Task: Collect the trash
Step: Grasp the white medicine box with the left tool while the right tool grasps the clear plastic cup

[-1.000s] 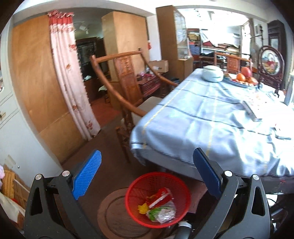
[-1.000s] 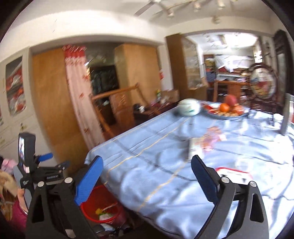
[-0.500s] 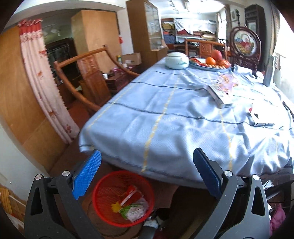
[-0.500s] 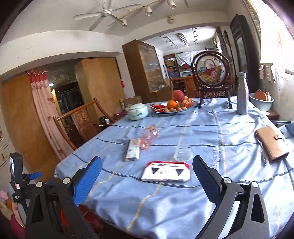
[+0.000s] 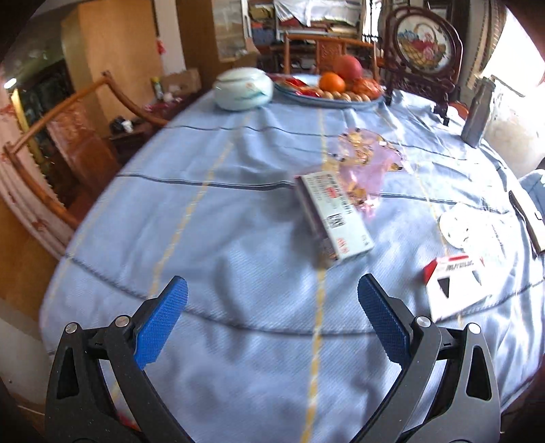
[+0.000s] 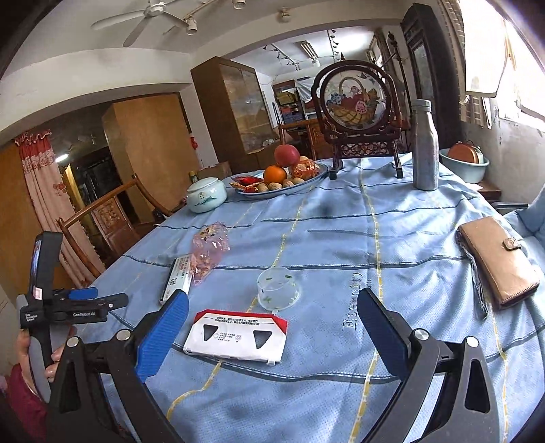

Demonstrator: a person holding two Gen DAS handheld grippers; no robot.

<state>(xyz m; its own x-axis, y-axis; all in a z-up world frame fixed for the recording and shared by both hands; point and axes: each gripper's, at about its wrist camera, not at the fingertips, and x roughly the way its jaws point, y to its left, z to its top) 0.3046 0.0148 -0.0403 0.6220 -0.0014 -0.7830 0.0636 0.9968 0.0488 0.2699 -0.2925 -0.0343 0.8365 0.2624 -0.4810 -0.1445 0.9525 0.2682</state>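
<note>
Trash lies scattered on the blue-clothed bench [image 6: 391, 238], both claws gaping above its near edge.
Left claw [image 5: 272, 320] and right claw [image 6: 272, 327] hold nothing; a flattened red-and-white carton [image 6: 236, 335] sits nearest, a clear plastic cup [image 6: 278, 293] just beyond, a white box [image 5: 335, 218] touching a pink wrapper [image 5: 366, 163] further left.

Lived-in home dining room, blue-clothed table [image 6: 340, 392] under the claw, fruit plate [image 6: 282, 185] far ahead, carved wooden chair [image 6: 102, 218] left, ceiling fan [image 6: 150, 17] overhead

Bright window glare; left view blurred.
</note>
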